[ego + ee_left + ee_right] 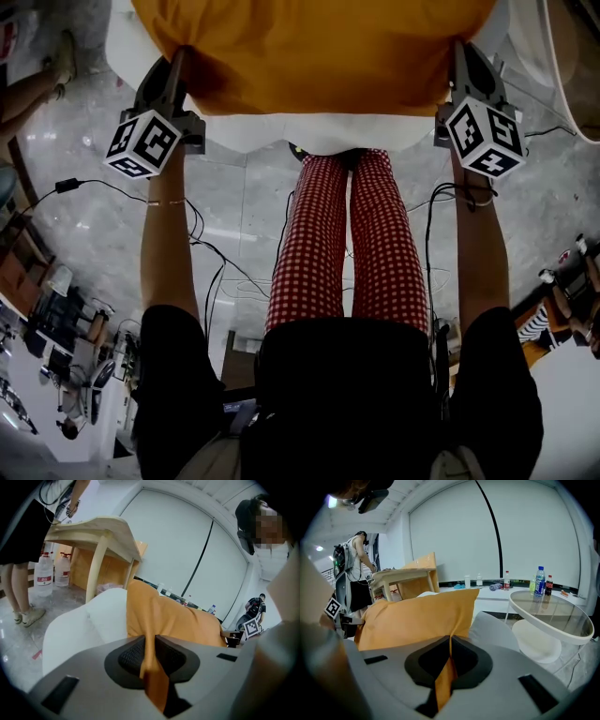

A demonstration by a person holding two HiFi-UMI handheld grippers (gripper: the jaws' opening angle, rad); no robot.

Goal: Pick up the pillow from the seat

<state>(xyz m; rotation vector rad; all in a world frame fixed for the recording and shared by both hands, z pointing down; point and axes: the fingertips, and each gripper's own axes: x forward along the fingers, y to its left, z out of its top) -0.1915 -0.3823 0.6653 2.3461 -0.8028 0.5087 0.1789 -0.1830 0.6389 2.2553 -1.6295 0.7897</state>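
You hold the orange pillow (pixel 309 47) by its two near corners, one in each gripper. Your left gripper (pixel 178 58) is clenched on the pillow's left corner. In the left gripper view a thin fold of orange fabric runs between the ribbed black pads (pixel 133 654), pinched tight. Your right gripper (pixel 461 54) grasps the right corner the same way, its jaws nearly together with only a flat strip of cloth between them. The pillow spans the space between your hands and lies over the white seat (pixel 319 133), whose pale rim shows below its near edge. No view shows whether the pillow's underside touches the cushion. In the right gripper view the pillow stands up broad and taut in front of the seat back. Each gripper's marker cube (pixel 142 142) faces up at you, just near of the seat edge. Your red checked trousers (pixel 347 244) stand close against the front of the seat, on a glossy grey floor (pixel 84 216) strewn with black cables (pixel 211 258). Far to the right stands a round glass table (pixel 548 616) with bottles (pixel 539 581) on it. Far to the left is a pale wooden table (pixel 93 529) with large water jugs (pixel 44 576) under it.
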